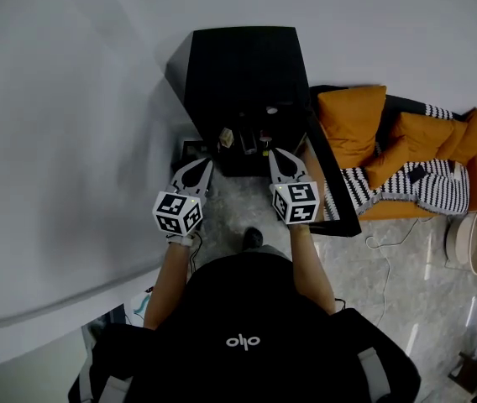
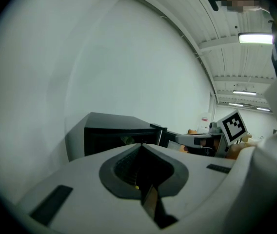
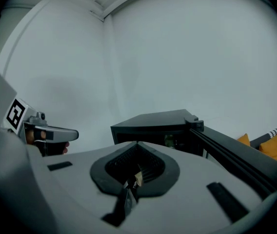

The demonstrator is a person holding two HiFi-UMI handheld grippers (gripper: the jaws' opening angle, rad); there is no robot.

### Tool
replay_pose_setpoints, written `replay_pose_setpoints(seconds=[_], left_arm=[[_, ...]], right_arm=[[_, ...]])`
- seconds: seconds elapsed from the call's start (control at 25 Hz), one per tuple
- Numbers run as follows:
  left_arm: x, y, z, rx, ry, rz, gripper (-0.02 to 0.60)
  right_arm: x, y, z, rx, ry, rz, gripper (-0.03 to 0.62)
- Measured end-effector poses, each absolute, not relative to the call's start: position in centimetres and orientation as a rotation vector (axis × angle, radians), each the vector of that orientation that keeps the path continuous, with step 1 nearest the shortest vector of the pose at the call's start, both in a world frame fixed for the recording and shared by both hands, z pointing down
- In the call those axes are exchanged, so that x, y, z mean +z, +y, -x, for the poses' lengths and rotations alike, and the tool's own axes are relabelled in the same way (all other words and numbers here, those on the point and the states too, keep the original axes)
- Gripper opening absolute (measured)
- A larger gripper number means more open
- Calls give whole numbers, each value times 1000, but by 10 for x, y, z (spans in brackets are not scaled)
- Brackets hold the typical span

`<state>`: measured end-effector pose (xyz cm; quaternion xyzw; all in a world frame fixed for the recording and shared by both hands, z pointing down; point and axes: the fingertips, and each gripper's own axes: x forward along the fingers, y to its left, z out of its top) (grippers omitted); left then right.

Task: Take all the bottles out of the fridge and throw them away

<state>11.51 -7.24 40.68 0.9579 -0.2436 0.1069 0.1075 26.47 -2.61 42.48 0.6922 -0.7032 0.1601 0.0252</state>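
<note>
White wall, grey marble floor (image 1: 232,210). Small black box-shaped fridge (image 1: 247,65) stands open, door (image 1: 332,183) swung right. Bottles (image 1: 226,138) sit inside, too dim for me to count. My left gripper (image 1: 207,164) and right gripper (image 1: 277,153) are both closed, empty, near the opening.

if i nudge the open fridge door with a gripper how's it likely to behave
The fridge door looks like a stiff flat panel, so it probably won't flex. It stands wide open beside the sofa, so a nudge would likely swing it on its hinge, not slide it.
</note>
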Motion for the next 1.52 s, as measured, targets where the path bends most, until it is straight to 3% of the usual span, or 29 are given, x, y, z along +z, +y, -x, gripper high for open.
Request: replay_pose_setpoints(seconds=[1.28,1.36,1.52], left_arm=[[461,-151,-209,410,-191,-2927,0],[465,-152,-214,424,-165,-2929,0],[470,-154,-219,437,-139,-2935,0]], right_arm=[[504,-117,-324,586,-1851,-2452,2],[514,-126,-330,606,-1841,-2456,16],[537,-141,-338,667,-1834,-2418,106]])
